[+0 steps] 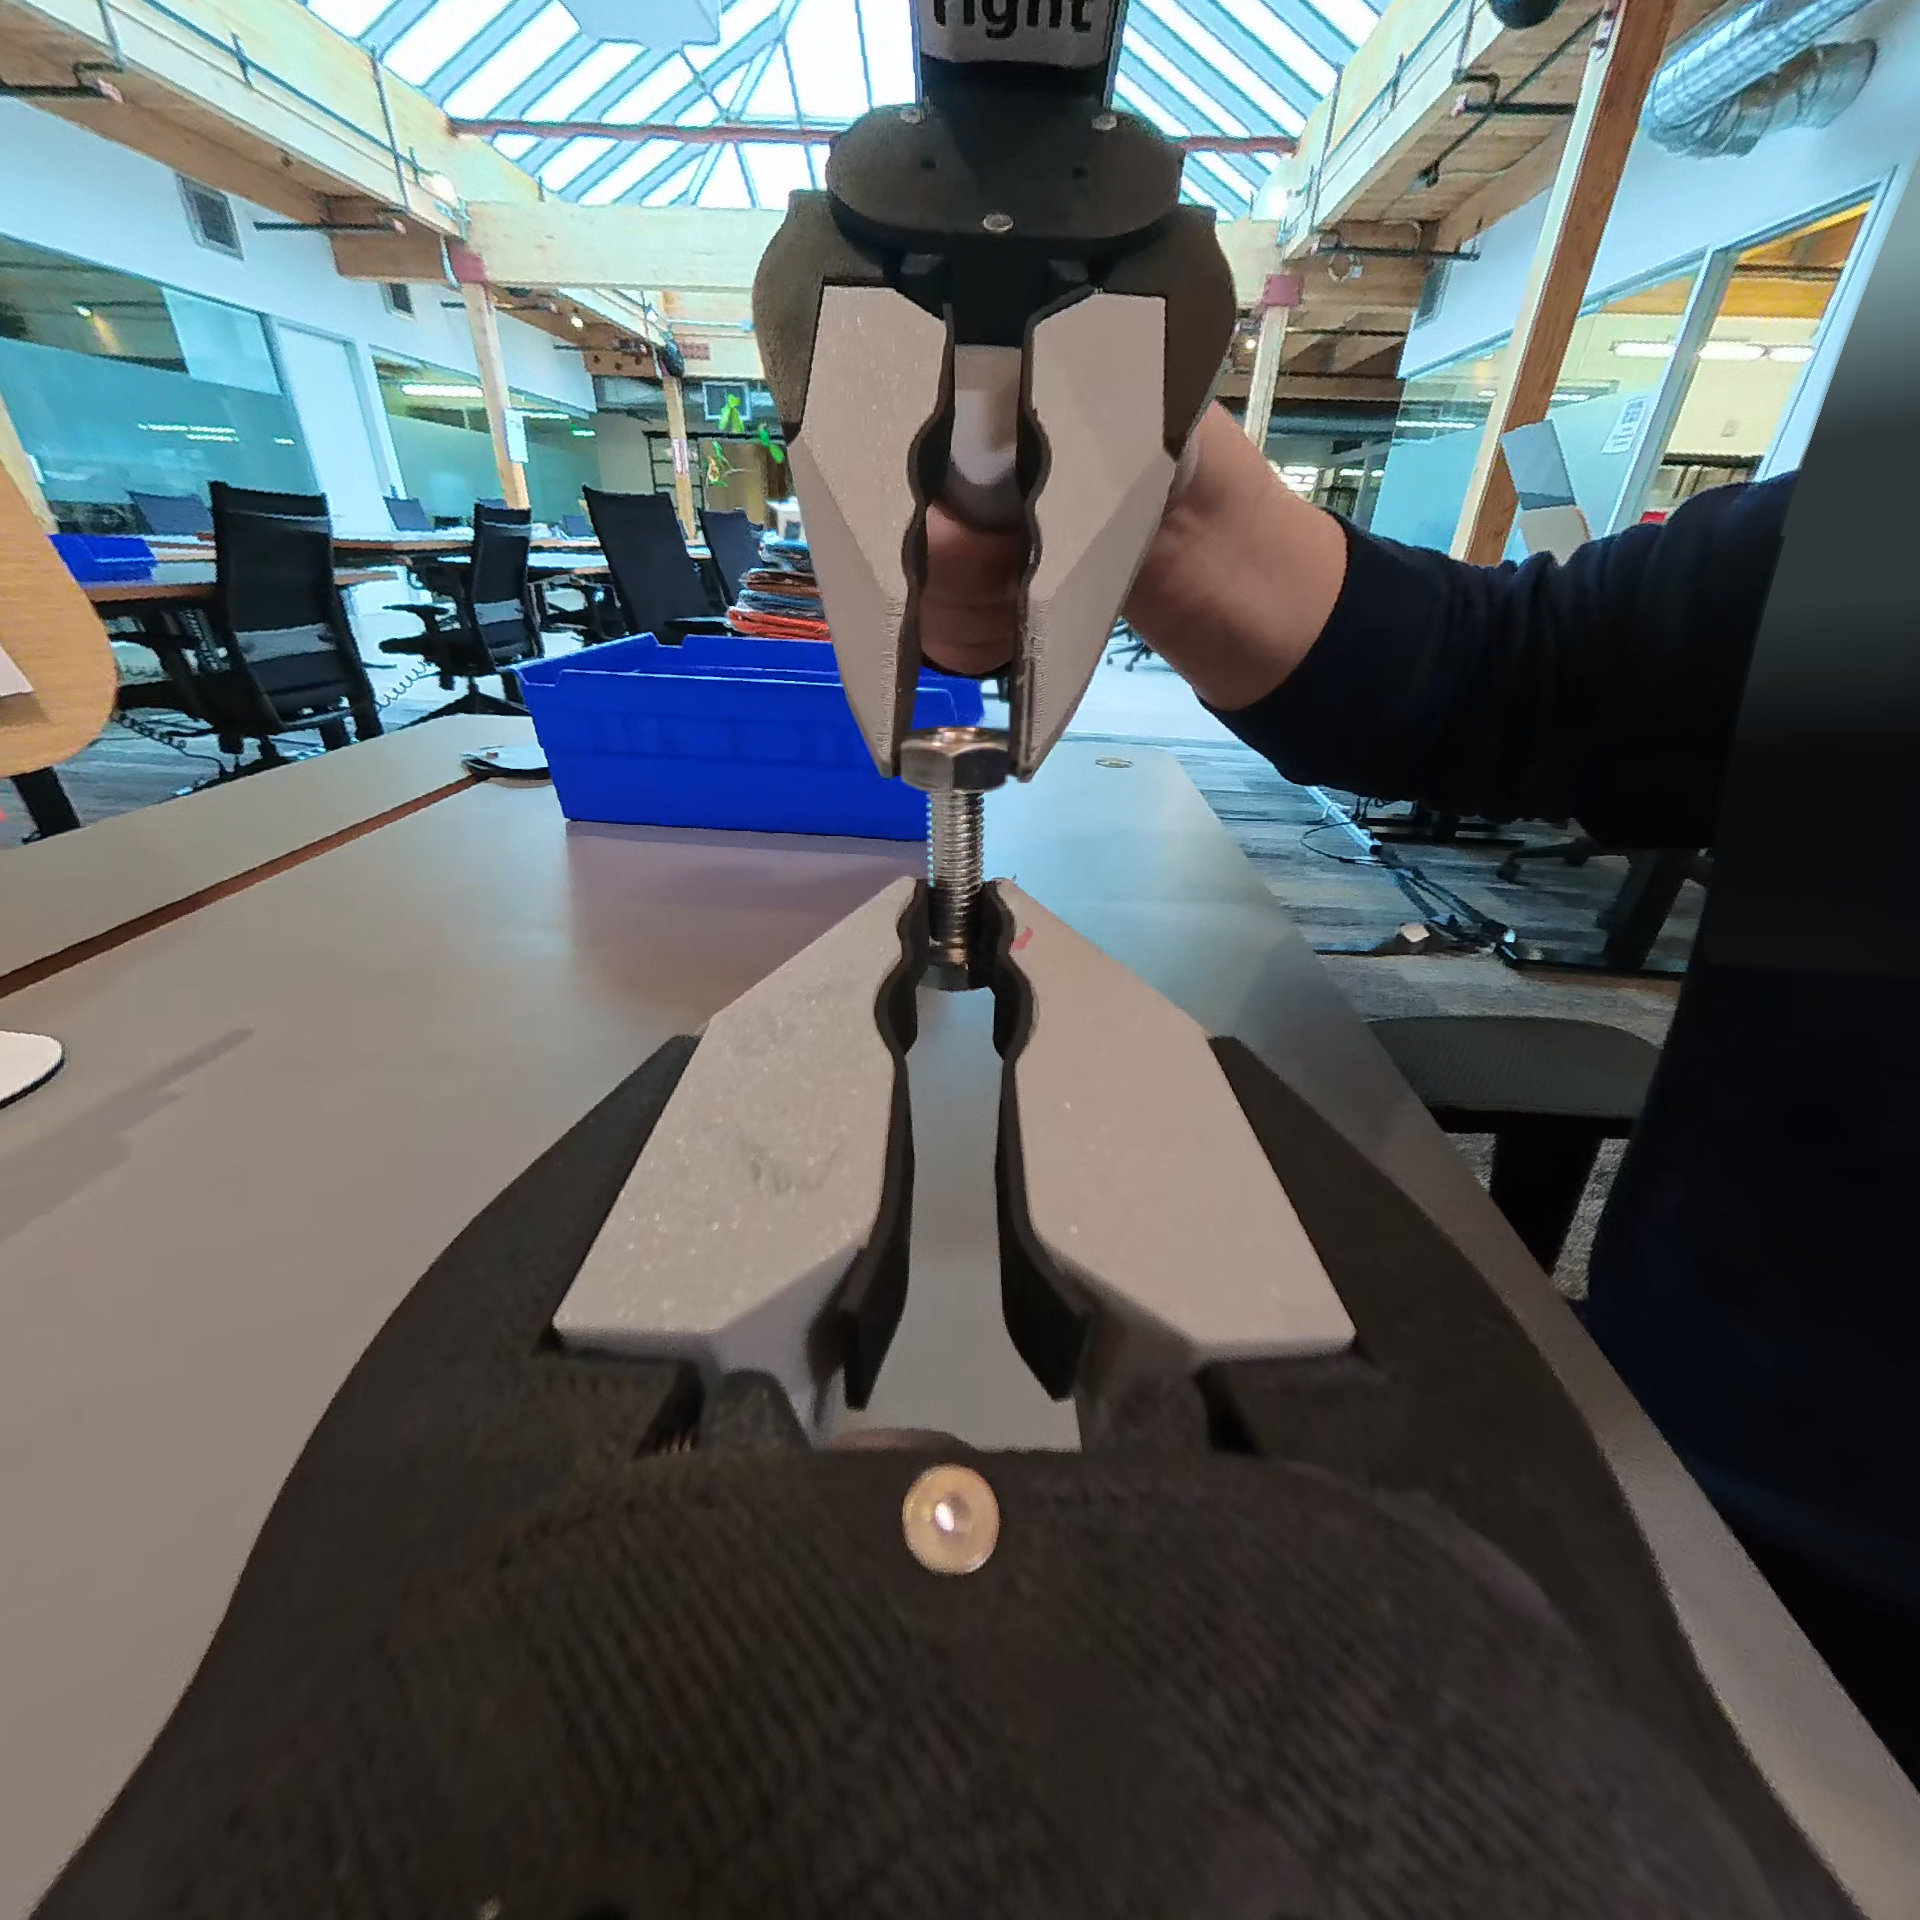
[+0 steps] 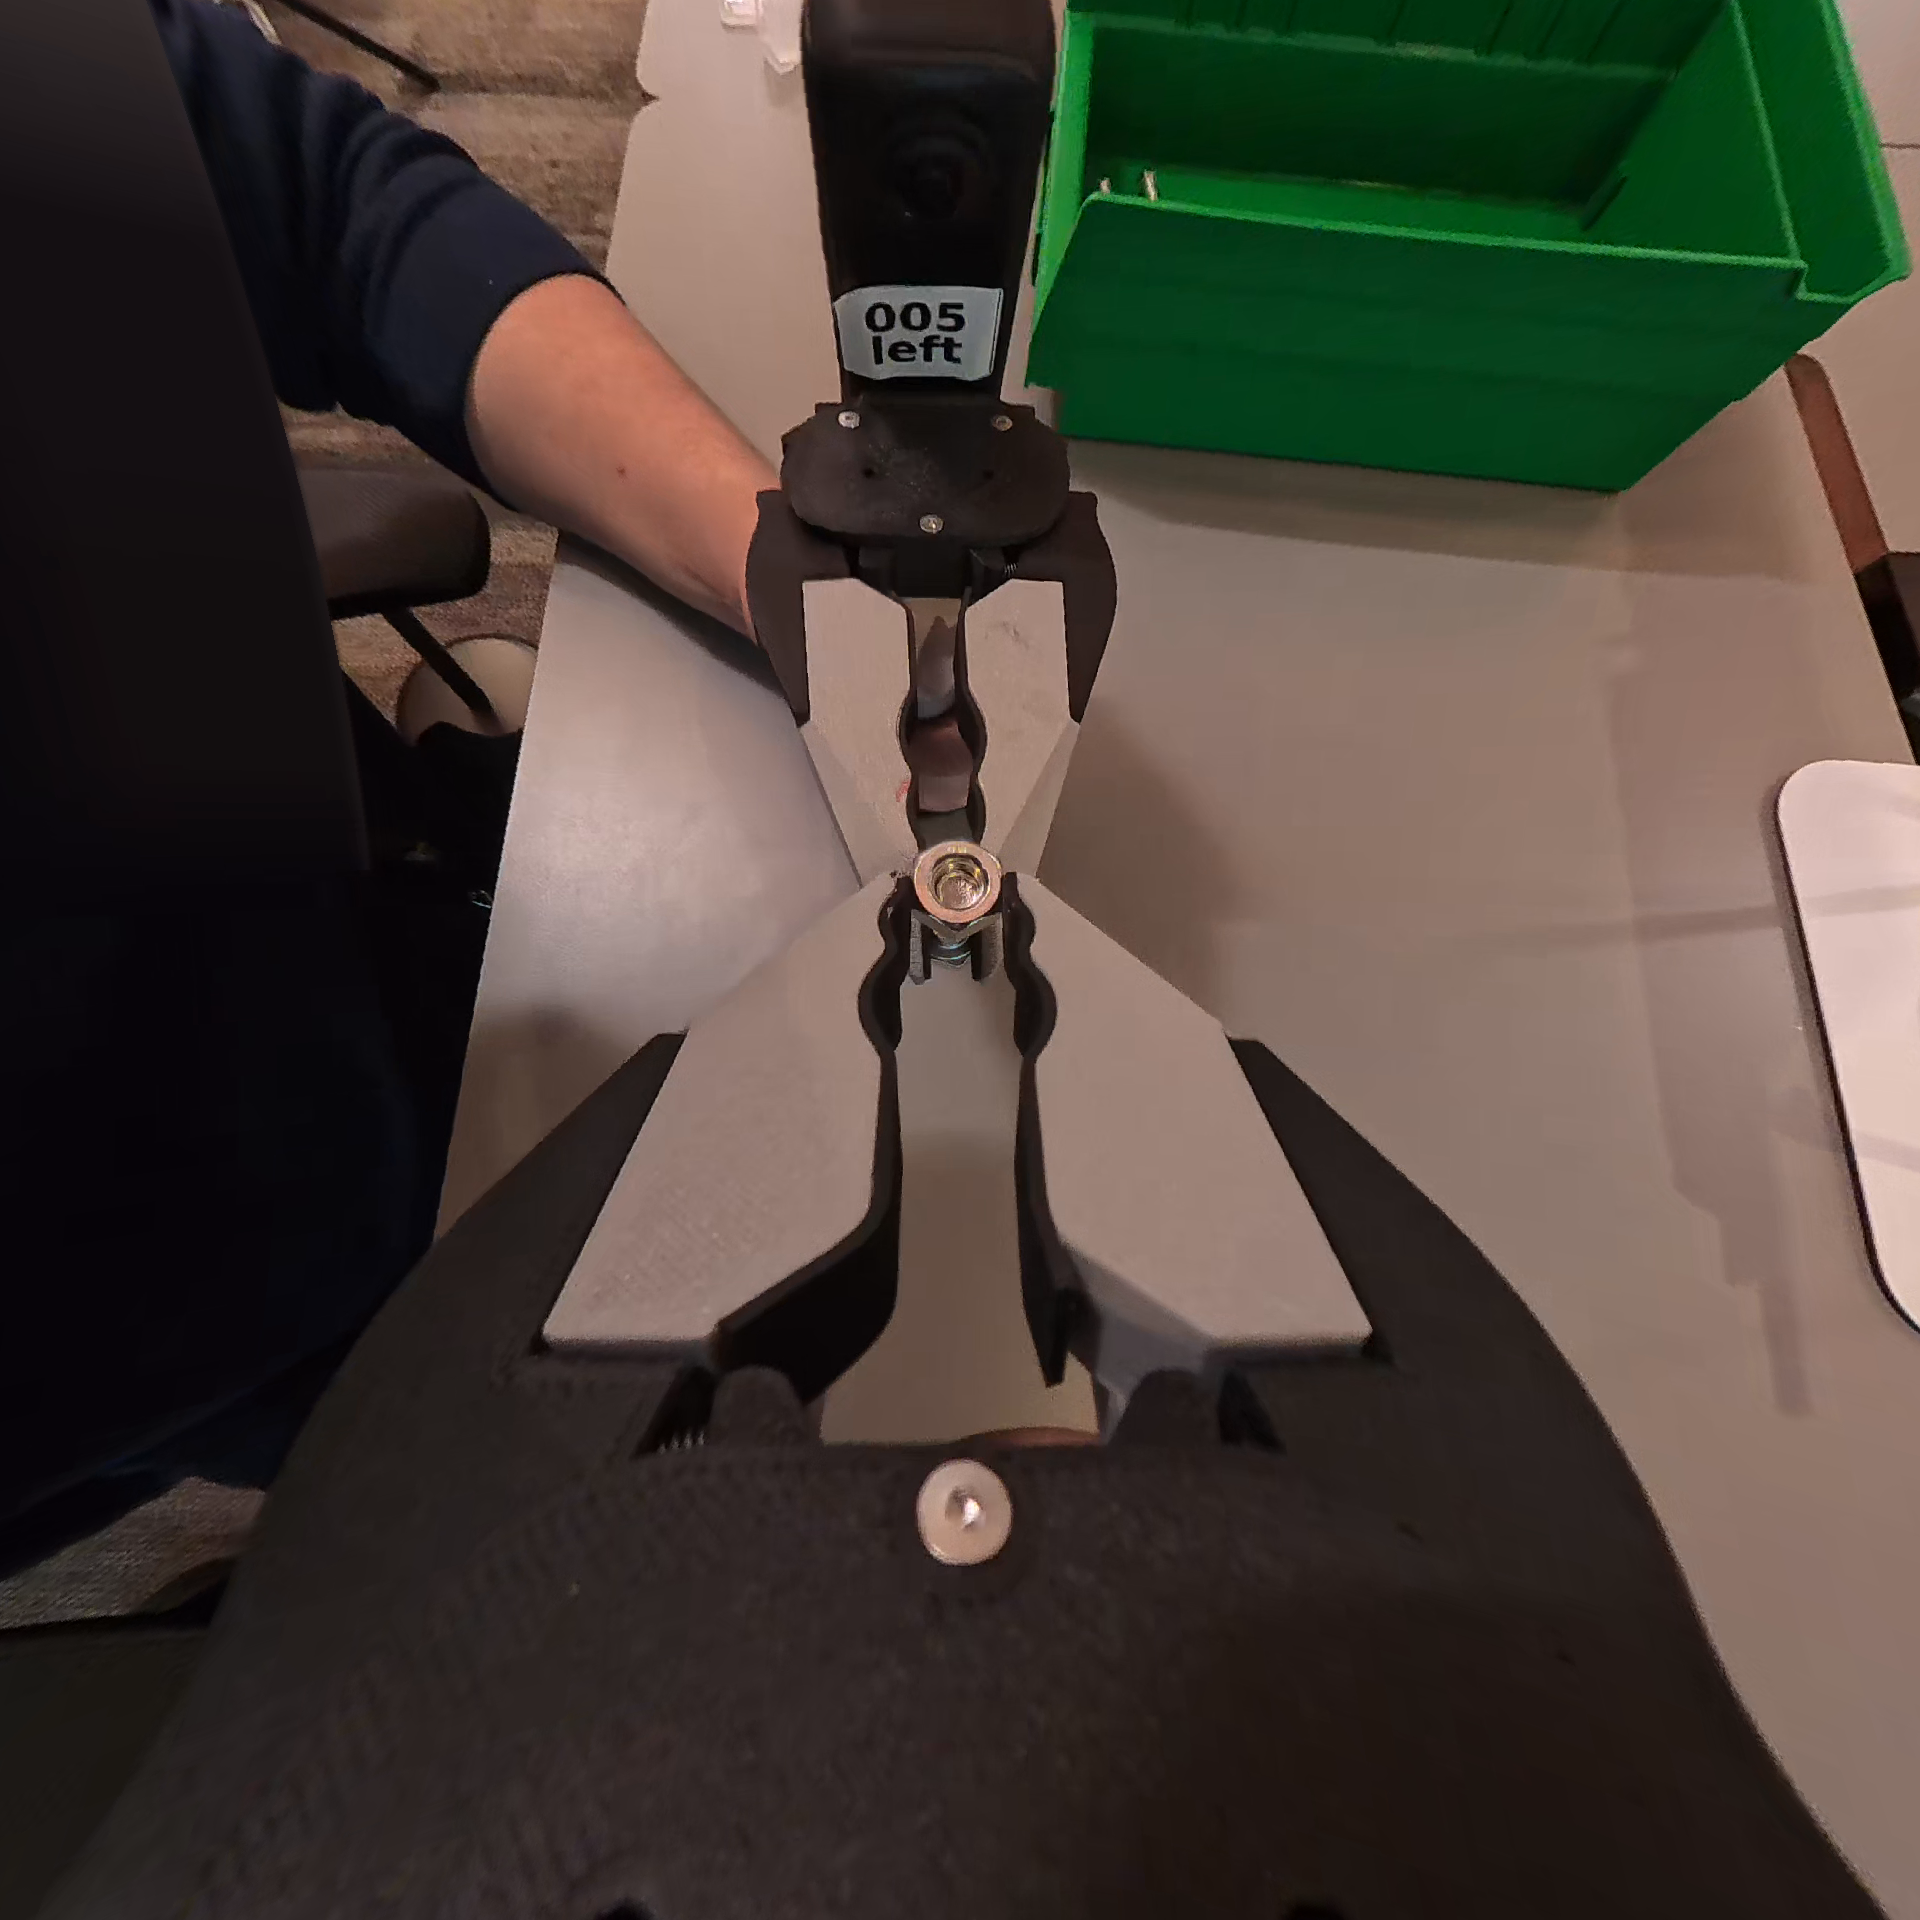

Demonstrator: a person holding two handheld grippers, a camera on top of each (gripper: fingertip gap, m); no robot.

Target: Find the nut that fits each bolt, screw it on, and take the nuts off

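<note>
The left hand-held gripper (image 1: pixel 956 914) grips the bolt (image 1: pixel 956 831), the right hand-held gripper (image 2: pixel 951 914) its nut (image 2: pixel 953 888); a green bin (image 2: pixel 1455 312) at 1 o'clock holds something small, unclear.

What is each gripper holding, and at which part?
The left gripper holds the bolt by its threaded shaft, near the head. The right gripper holds the nut at the bolt's top by its sides.

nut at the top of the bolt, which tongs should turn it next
Right. The right tongs already clamp the nut from above, while the left tongs grip the bolt shank low down, steadying it upright.
</note>
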